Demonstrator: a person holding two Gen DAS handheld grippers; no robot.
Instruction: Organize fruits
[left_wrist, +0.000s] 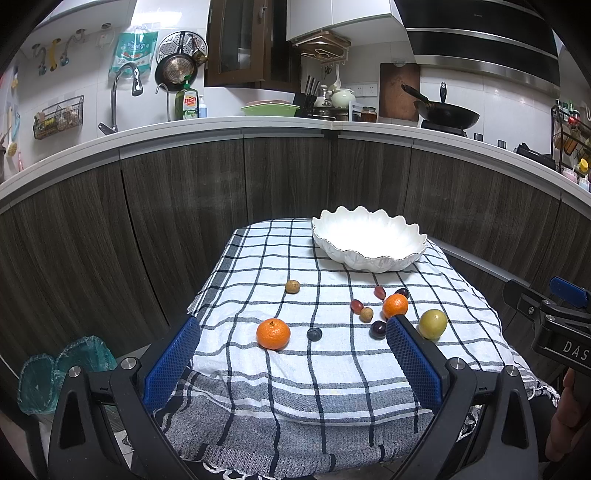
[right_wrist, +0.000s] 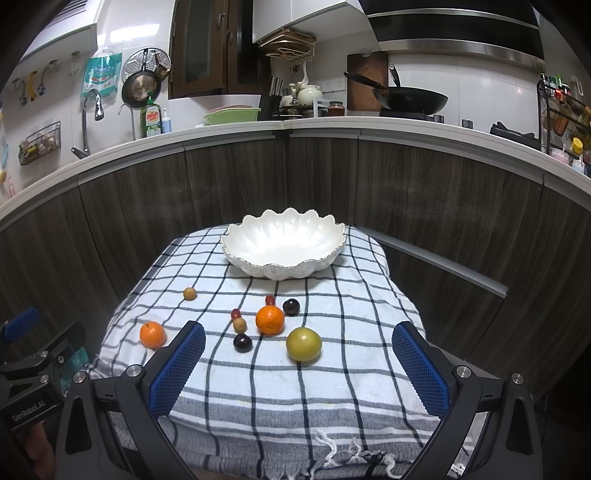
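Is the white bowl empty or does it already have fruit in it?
Empty. The bowl shows only its bare white inside in both views; the oranges, plums and other fruit all lie on the checked cloth.

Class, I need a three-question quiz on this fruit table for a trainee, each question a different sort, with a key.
1. True or false: the white bowl already holds fruit.
2. How many orange mandarins lie on the checked cloth?
3. Which fruit lies nearest the right gripper: A) the yellow-green fruit, B) the small brown fruit far left, C) the red grape?

Key: 1 false. 2 two. 3 A.
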